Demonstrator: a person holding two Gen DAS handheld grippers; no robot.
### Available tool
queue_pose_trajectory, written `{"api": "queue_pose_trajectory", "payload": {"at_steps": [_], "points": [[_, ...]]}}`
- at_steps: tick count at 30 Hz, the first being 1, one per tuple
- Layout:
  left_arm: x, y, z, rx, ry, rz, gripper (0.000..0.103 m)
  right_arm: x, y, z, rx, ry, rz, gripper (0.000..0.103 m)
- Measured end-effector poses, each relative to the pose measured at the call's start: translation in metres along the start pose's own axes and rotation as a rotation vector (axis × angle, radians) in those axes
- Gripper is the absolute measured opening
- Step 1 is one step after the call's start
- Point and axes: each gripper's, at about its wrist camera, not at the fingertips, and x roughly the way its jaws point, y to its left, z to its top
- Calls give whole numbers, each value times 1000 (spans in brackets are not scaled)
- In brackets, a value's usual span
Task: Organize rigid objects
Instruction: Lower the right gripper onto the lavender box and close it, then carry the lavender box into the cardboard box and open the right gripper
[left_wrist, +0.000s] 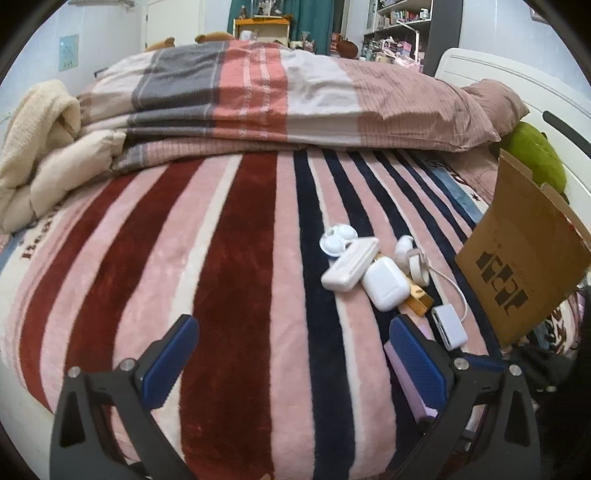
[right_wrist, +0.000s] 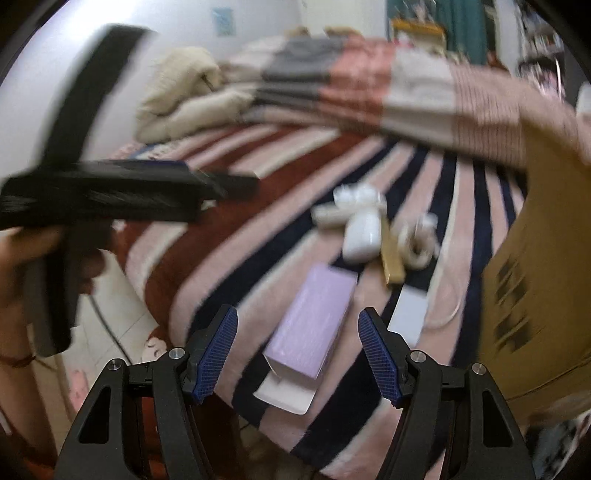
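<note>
Lying flap-open on striped blanket (right_wrist: 229, 258): lilac box (right_wrist: 314, 321), contents unseen.

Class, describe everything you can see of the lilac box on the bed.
The lilac box is a long, flat-sided carton, seemingly thin card, pale purple all over. It lies flat on the striped blanket, lengthwise away from the camera. Its near end is open, a white flap folded out onto the blanket. It sits between and beyond the right gripper's open fingers, which do not touch it. A white adapter lies beside it. In the left view a finger partly hides it.
</note>
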Motion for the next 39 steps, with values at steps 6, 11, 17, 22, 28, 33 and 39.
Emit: {"api": "queue_pose_trajectory", "payload": {"at_steps": [6, 11, 17, 22, 28, 33, 39], "points": [[7, -3, -6, 23, 7, -124, 103, 25, -4, -9, 30, 67, -28, 38], [3, -20, 4, 60, 8, -313, 102, 4, -3, 10, -46, 19, 38, 33], [-25, -34, 40, 84, -43, -470, 100, -40, 3, 54, -148, -73, 92, 33], [-49, -55, 74, 154, -74, -538, 78, -71, -3, 86, -182, -138, 93, 33], [-52, -96, 114, 233, -64, -591, 73, -104, -36, 105, -159, -172, 63, 33], [-38, -151, 141, 307, -3, -637, 73, -131, -80, 103, -84, -175, 17, 33], [-8, -223, 155, 386, 125, -664, 73, -145, -141, 94, 38, -94, -43, 33]]}}
